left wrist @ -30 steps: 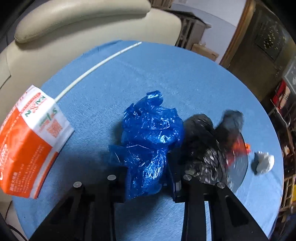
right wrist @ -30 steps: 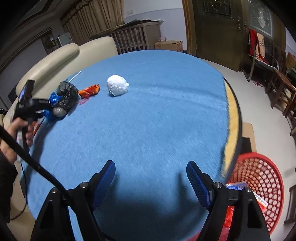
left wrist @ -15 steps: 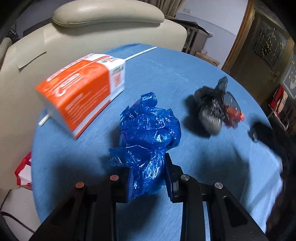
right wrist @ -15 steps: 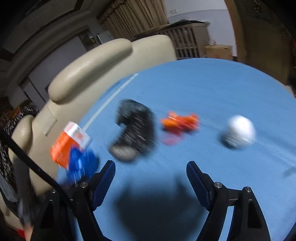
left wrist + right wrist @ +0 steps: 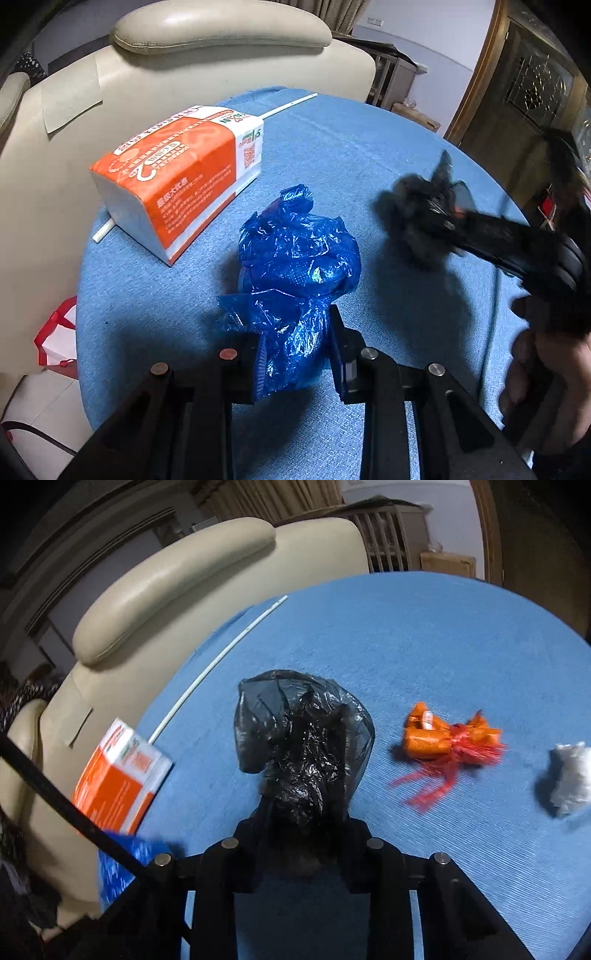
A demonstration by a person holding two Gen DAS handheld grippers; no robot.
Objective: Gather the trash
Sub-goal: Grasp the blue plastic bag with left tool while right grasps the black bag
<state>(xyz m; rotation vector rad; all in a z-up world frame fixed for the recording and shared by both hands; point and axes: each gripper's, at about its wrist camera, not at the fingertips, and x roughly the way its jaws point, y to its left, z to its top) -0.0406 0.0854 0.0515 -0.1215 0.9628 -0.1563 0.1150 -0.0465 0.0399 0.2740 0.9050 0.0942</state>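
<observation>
My left gripper (image 5: 295,354) is shut on a crumpled blue plastic bag (image 5: 295,266) and holds it over the round blue table (image 5: 332,147). My right gripper (image 5: 303,845) is shut on a crumpled black plastic bag (image 5: 303,738); in the left wrist view this black bag (image 5: 421,218) and the right gripper show blurred at the right. An orange wrapper with red strings (image 5: 447,742) and a white crumpled wad (image 5: 569,771) lie on the table to the right of the black bag.
An orange and white tissue pack (image 5: 177,173) lies at the table's left, over a thin white rod (image 5: 218,661). A cream armchair (image 5: 184,55) stands behind the table. A red and white bag (image 5: 55,339) lies on the floor at left.
My right gripper swung left across the table and closed on the black bag. My left gripper drew back with the blue bag, so the tissue pack shows further away.
</observation>
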